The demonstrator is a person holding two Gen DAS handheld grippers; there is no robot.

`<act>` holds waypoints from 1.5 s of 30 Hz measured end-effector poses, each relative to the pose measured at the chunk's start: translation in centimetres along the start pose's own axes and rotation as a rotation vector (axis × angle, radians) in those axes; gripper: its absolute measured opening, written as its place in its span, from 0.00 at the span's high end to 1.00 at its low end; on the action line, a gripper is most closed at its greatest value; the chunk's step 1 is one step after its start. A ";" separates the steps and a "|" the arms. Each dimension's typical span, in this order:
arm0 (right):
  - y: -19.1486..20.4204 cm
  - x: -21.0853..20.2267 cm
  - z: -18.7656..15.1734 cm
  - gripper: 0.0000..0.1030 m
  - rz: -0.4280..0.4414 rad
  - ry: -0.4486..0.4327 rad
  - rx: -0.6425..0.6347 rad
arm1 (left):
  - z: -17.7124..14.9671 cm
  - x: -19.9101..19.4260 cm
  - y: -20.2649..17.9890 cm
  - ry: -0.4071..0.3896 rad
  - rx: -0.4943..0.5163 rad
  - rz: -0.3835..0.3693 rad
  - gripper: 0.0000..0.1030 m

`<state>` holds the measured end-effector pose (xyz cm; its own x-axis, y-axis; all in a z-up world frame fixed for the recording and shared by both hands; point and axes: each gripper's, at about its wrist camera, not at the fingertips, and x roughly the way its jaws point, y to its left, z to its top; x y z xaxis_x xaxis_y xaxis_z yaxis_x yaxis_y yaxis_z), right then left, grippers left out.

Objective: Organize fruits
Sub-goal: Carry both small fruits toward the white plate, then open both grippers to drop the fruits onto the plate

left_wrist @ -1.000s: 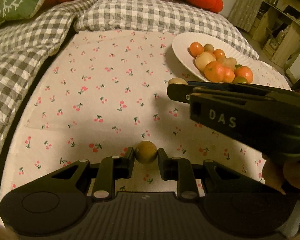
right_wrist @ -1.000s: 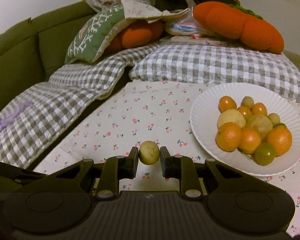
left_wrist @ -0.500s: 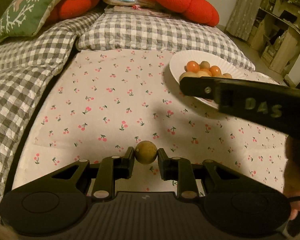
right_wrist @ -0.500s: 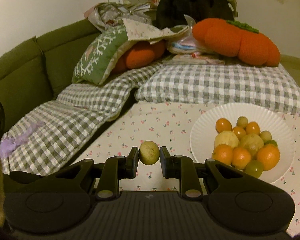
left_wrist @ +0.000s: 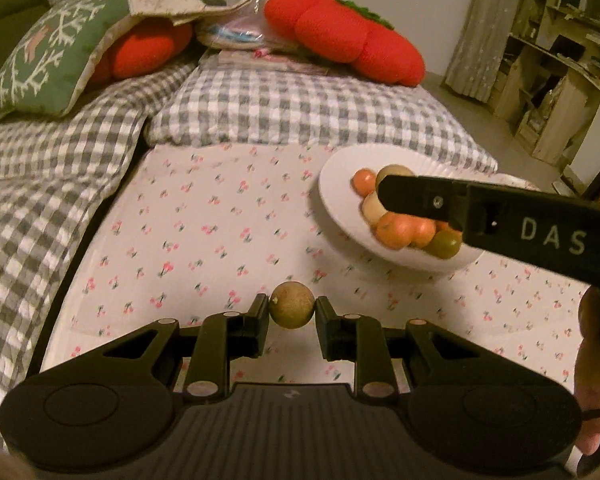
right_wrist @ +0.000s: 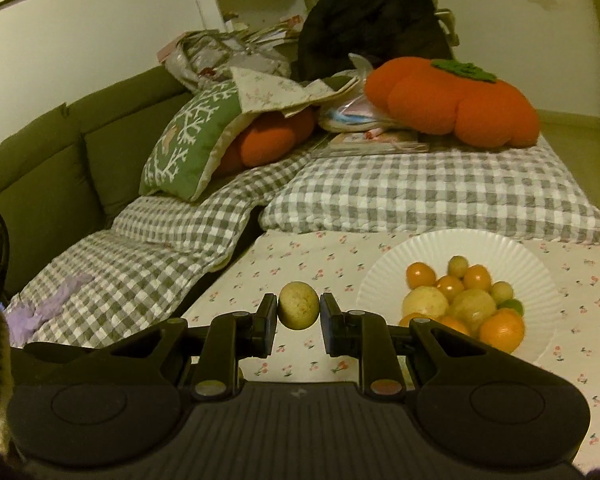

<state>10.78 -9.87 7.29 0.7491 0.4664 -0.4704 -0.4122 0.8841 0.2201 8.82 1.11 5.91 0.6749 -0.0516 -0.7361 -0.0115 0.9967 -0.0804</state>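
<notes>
My left gripper (left_wrist: 292, 314) is shut on a small brownish round fruit (left_wrist: 292, 305), held above the cherry-print cloth (left_wrist: 204, 220). My right gripper (right_wrist: 299, 316) is shut on a small yellow-green round fruit (right_wrist: 298, 305), raised above the cloth left of the white paper plate (right_wrist: 416, 248). The plate holds a pile of orange, yellow and green fruits (right_wrist: 464, 304). In the left wrist view the right gripper's black arm (left_wrist: 500, 220) crosses in front of the plate (left_wrist: 336, 184) and hides part of the fruit pile (left_wrist: 404, 228).
Grey checked quilts (right_wrist: 420, 196) border the cloth at the back and left. An orange pumpkin cushion (right_wrist: 452, 104), a green cushion (right_wrist: 188, 140) and a green sofa (right_wrist: 40, 160) lie behind. Wooden shelves (left_wrist: 556, 80) stand at the far right.
Both grippers have risen with their fruits still held. The plate now sits lower and farther in both views. The right gripper's arm has shifted across the plate in the left wrist view.
</notes>
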 end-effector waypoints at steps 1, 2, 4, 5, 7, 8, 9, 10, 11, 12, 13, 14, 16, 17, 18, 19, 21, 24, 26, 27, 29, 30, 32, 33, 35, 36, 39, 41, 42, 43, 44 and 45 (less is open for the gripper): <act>-0.2 -0.1 0.1 0.80 -0.009 -0.002 0.004 | 0.2 0.0 -0.3 -0.006 0.003 -0.003 0.91; -0.5 -0.2 0.2 0.80 -0.017 -0.004 0.010 | 0.4 0.1 -0.5 -0.010 0.006 -0.007 0.91; -1.0 -0.5 0.4 0.80 -0.025 -0.012 0.024 | 0.8 0.3 -0.9 -0.015 0.009 -0.012 0.91; -1.4 -0.7 0.6 0.80 -0.026 -0.018 0.034 | 1.0 0.4 -1.0 -0.017 0.012 -0.015 0.91; -2.2 -1.1 1.0 0.80 -0.030 -0.031 0.052 | 1.6 0.6 -1.4 -0.024 0.017 -0.021 0.91; -2.7 -1.3 1.2 0.80 -0.034 -0.038 0.064 | 1.9 0.7 -1.6 -0.028 0.018 -0.022 0.91; -3.2 -1.6 1.5 0.80 -0.038 -0.046 0.077 | 2.4 0.9 -1.8 -0.034 0.018 -0.023 0.91; -3.9 -1.9 1.7 0.80 -0.045 -0.056 0.094 | 2.9 1.1 -2.0 -0.041 0.018 -0.023 0.91; -4.6 -2.2 2.0 0.80 -0.053 -0.064 0.109 | 3.3 1.3 -2.1 -0.048 0.016 -0.022 0.91; -5.3 -2.4 2.2 0.80 -0.062 -0.073 0.125 | 3.8 1.6 -2.2 -0.055 0.012 -0.022 0.91; -6.0 -2.7 2.3 0.80 -0.073 -0.079 0.141 | 4.2 1.9 -2.3 -0.062 0.008 -0.022 0.91; -6.8 -2.9 2.5 0.80 -0.085 -0.086 0.160 | 4.6 2.2 -2.4 -0.067 0.004 -0.023 0.91; -8.3 -3.3 2.6 0.80 -0.104 -0.096 0.194 | 5.4 3.0 -2.7 -0.068 -0.010 -0.031 0.91; -8.9 -3.3 2.7 0.80 -0.115 -0.098 0.205 | 5.8 3.4 -2.7 -0.067 -0.018 -0.039 0.91; -9.4 -3.1 2.8 0.80 -0.127 -0.097 0.214 | 6.1 3.9 -2.8 -0.067 -0.026 -0.045 0.91; -10.1 -2.9 2.7 0.80 -0.140 -0.089 0.225 | 6.5 4.4 -3.0 -0.068 -0.032 -0.052 0.91; -11.0 -2.0 2.6 0.80 -0.157 -0.068 0.240 | 7.0 5.4 -3.6 -0.069 -0.030 -0.065 0.91; -12.4 -0.5 2.2 0.80 -0.189 -0.030 0.264 | 7.4 7.3 -4.5 -0.058 -0.022 -0.084 0.91; -13.5 0.4 1.8 0.80 -0.201 -0.009 0.292 | 7.7 8.6 -4.9 -0.046 -0.023 -0.093 0.91; -14.0 0.7 1.5 0.80 -0.206 -0.001 0.303 | 7.8 9.2 -4.9 -0.042 -0.025 -0.092 0.91; -15.0 1.4 1.1 0.80 -0.216 0.012 0.325 | 8.2 10.4 -4.7 -0.035 -0.033 -0.091 0.91; -15.4 1.5 0.9 0.80 -0.219 0.017 0.338 | 8.4 11.0 -4.5 -0.032 -0.042 -0.090 0.91; -16.2 1.9 0.5 0.80 -0.218 0.020 0.366 | 8.6 11.9 -3.9 -0.027 -0.064 -0.090 0.91; -16.5 2.1 0.5 0.80 -0.218 0.021 0.376 | 8.7 12.3 -3.7 -0.026 -0.072 -0.091 0.91; -16.9 2.6 0.3 0.80 -0.217 0.024 0.387 | 8.9 13.0 -3.2 -0.022 -0.084 -0.100 0.91; -17.0 2.9 0.3 0.80 -0.219 0.027 0.388 | 8.9 13.3 -3.1 -0.019 -0.087 -0.109 0.91; -17.0 3.6 0.1 0.80 -0.225 0.031 0.393 | 8.7 13.9 -3.1 -0.012 -0.077 -0.111 0.91; -16.9 3.6 0.1 0.80 -0.230 0.032 0.393 | 8.6 14.2 -3.3 -0.004 -0.057 -0.109 0.88; -16.8 3.7 0.1 0.79 -0.233 0.031 0.394 | 8.6 14.2 -3.5 -0.003 -0.052 -0.112 0.88; -16.8 3.6 0.1 0.77 -0.234 0.030 0.394 | 8.6 14.0 -3.5 -0.004 -0.047 -0.112 0.86; -16.6 3.4 0.2 0.77 -0.233 0.025 0.395 | 8.6 13.9 -3.6 -0.007 -0.042 -0.116 0.84; -16.6 3.2 0.4 0.76 -0.233 0.020 0.398 | 8.6 13.6 -3.6 -0.010 -0.039 -0.118 0.81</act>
<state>20.25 -23.02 2.44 0.7866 0.2563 -0.5617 0.0001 0.9097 0.4152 24.40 -2.61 1.97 0.6806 -0.1680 -0.7132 0.0405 0.9805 -0.1924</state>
